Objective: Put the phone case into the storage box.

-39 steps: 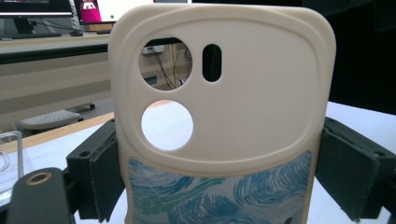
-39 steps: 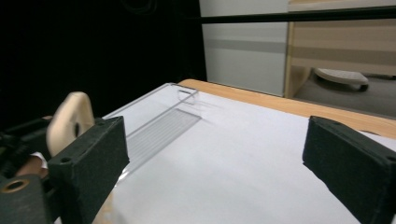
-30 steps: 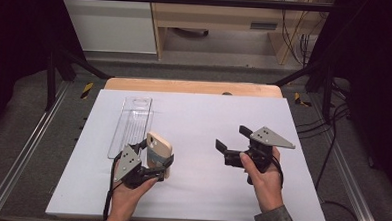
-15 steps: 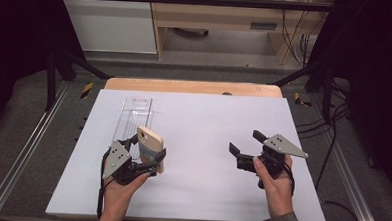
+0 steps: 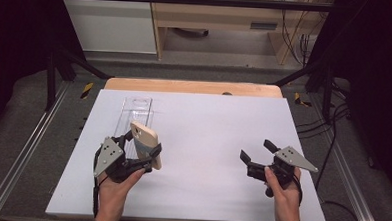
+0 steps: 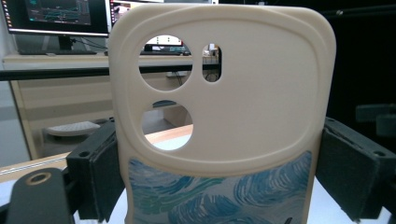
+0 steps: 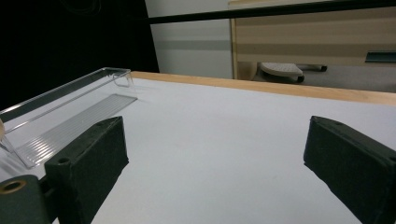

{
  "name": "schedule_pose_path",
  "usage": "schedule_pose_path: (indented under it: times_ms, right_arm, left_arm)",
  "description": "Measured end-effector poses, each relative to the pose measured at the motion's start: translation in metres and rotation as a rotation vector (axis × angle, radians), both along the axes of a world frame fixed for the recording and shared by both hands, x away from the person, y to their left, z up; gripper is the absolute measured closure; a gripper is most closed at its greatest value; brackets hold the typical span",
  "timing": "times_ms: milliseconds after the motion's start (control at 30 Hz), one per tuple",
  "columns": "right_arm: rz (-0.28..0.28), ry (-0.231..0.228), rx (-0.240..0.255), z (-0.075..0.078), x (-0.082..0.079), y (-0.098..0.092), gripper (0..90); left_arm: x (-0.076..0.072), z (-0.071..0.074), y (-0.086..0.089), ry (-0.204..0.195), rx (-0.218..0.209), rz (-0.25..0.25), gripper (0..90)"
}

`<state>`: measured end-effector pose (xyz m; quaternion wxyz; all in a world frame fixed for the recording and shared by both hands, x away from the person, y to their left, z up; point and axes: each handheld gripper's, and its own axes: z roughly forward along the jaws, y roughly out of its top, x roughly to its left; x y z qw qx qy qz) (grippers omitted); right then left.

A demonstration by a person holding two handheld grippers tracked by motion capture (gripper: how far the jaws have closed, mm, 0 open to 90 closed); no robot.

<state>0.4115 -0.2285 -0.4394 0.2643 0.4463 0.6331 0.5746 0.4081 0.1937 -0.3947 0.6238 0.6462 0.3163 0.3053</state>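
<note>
High view shows the left gripper (image 5: 132, 155) held just above the near left part of the white table (image 5: 207, 141), its jaws clamped on the 2 long sides of a cream phone case (image 5: 145, 143). The case stands upright in the grip, lifted off the table. Left gripper view gives the case (image 6: 224, 116) from close up: 3 camera holes at the top, a blue and green swirl print lower down, and a black jaw pad pressed flat against each edge.

Just beyond the case on the table lies a clear plastic tray (image 5: 135, 110), long and narrow, running away from the person. Right gripper view catches the same tray (image 7: 65, 112) off to its left, with a ribbed floor and nothing visible inside it.

The right gripper (image 5: 262, 161) sits low over the near right part of the table, well apart from the case and the tray, its jaws wide apart and holding nothing.

Judging from this, the pick-up is done: the case is secured and off the table. What seems to be left is the placing, most likely carrying the case forward and setting it into the clear tray, then letting go. The right gripper has no visible part in the work yet; it may be waiting to steady the tray.
</note>
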Motion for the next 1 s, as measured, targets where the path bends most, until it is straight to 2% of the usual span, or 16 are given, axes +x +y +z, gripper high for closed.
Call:
schedule_pose_path:
  times_ms: [33, 100, 200, 333, 533, 667, 767, 1000]
  right_arm:
    - [-0.007, 0.002, 0.001, -0.002, -0.001, -0.001, 5.9]
    - [-0.017, 0.003, 0.005, -0.006, -0.003, -0.004, 5.9]
    - [-0.025, 0.009, 0.003, -0.012, -0.006, -0.005, 5.9]
    - [-0.034, 0.019, -0.007, -0.021, -0.012, -0.006, 6.0]
    - [-0.057, 0.012, -0.012, -0.032, -0.015, -0.011, 6.4]
    - [-0.063, 0.002, -0.020, -0.035, -0.016, -0.012, 6.7]
    - [-0.066, -0.013, -0.045, -0.039, -0.017, -0.012, 6.4]
    - [-0.046, -0.012, -0.047, -0.044, -0.019, -0.011, 3.8]
  left_arm:
    - [0.001, 0.005, 0.000, 0.004, -0.021, 0.001, 11.5]
    - [0.002, 0.007, 0.000, 0.003, -0.025, -0.003, 11.5]
    - [0.003, 0.017, -0.001, -0.012, -0.028, 0.003, 11.5]
    - [0.009, 0.029, -0.003, -0.012, -0.032, 0.006, 11.5]
    - [0.020, 0.046, -0.010, -0.019, 0.010, 0.013, 11.5]
    - [0.025, 0.052, -0.012, -0.025, 0.035, 0.026, 11.4]
    - [0.030, 0.057, -0.012, -0.033, 0.051, 0.051, 11.4]
    - [0.044, 0.067, -0.005, -0.049, 0.071, 0.120, 11.4]
